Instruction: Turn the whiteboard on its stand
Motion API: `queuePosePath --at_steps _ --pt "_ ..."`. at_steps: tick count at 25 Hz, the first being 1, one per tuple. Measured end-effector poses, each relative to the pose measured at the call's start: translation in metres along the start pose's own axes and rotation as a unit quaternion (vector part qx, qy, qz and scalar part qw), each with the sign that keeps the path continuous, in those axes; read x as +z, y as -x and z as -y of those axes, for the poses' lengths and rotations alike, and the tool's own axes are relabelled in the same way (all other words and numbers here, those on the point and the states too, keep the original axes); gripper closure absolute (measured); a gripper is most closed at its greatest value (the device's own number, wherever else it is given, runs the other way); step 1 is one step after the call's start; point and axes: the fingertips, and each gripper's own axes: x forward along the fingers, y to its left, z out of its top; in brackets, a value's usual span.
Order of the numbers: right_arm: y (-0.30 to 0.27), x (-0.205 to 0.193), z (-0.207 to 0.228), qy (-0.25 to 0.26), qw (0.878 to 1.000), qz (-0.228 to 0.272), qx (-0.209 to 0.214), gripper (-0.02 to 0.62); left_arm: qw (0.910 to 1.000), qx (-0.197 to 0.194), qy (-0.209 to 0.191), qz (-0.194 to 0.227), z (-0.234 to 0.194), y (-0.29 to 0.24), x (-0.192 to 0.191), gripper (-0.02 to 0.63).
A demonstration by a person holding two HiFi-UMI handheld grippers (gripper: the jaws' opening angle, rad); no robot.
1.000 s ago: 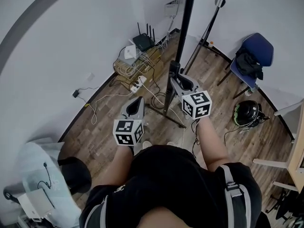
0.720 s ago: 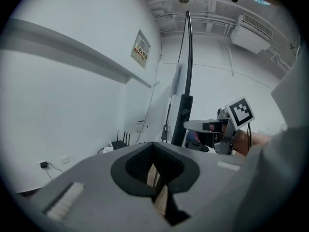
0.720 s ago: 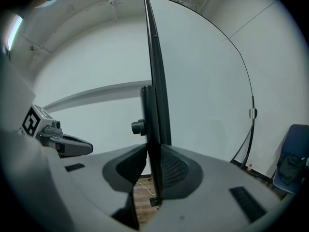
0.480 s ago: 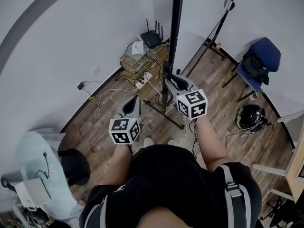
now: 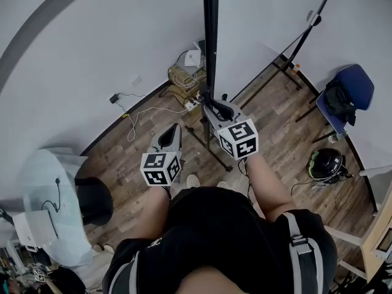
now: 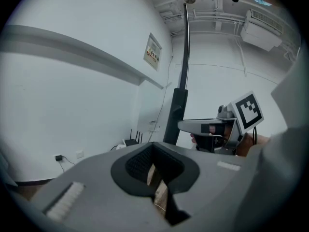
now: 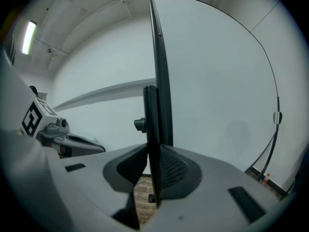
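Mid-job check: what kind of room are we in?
Probably an office or lab corner: a free-standing whiteboard, tangled cables by the wall, and a blue chair on wood-look flooring.

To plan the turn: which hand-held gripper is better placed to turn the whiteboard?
Probably right. The right hand-held gripper has the edge of the whiteboard between its jaws, which have just been closing; the left hand-held gripper is empty, away from it.

Whiteboard (image 7: 212, 81) — black-edged, white-faced — stands upright, seen edge-on.
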Motion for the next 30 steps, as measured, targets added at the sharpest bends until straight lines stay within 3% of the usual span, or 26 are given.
queuePosePath --at_steps 4,18,30 --pt "-0.014 0.002 -0.017 0.013 1.0 0.005 0.007 0.509 0.9996 0.027 0.011 0.002 -0.016 0.012 -0.005 0.598" --pt "-0.057 0.008 -0.072 0.04 0.995 -0.008 0.096 0.515 0.9925 0.11 0.052 0.002 -0.056 0.051 -0.027 0.598" --pt "-0.095 0.013 -0.111 0.08 0.991 -0.022 0.107 0.518 0.9854 0.159 0.06 0.007 -0.08 0.073 -0.028 0.598"
